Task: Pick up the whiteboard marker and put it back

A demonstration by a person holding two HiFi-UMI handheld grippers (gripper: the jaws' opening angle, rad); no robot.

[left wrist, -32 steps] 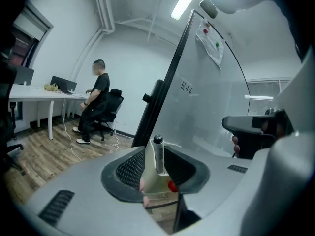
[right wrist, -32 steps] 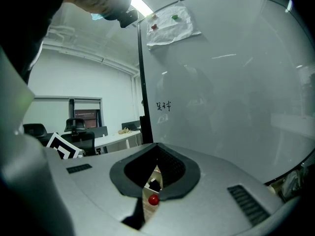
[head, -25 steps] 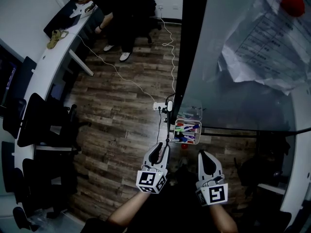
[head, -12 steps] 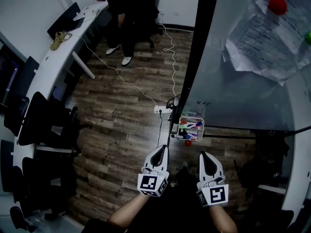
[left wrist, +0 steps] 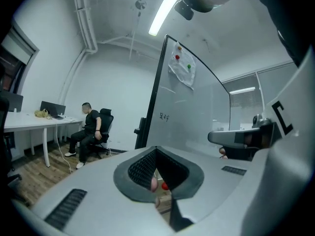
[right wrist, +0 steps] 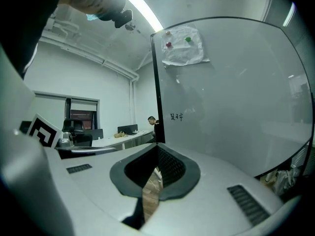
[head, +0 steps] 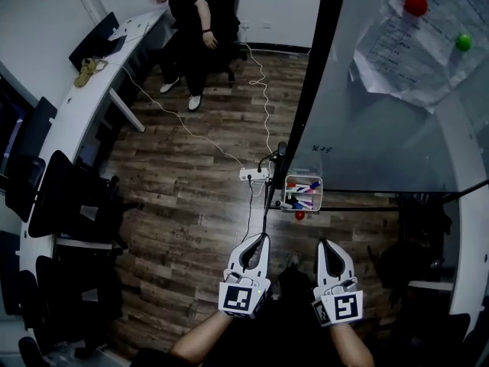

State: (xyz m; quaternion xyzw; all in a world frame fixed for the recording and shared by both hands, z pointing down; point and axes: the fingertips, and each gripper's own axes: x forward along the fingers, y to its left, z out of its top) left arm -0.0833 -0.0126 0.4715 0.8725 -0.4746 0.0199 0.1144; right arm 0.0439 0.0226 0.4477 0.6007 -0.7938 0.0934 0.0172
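The whiteboard (head: 382, 128) stands over the wooden floor (head: 191, 189). At its foot sits a clear tray (head: 320, 193) holding the whiteboard markers (head: 302, 190) — well ahead of both grippers. Left gripper (head: 262, 238) and right gripper (head: 320, 242) — jaws pressed together, nothing between them.

The head view looks steeply down from high above the wooden floor (head: 191, 197). Cameras on the left gripper (head: 262, 239) and right gripper (head: 322, 245) sit low, close behind their jaws, facing level. All three see the whiteboard (head: 367, 144).
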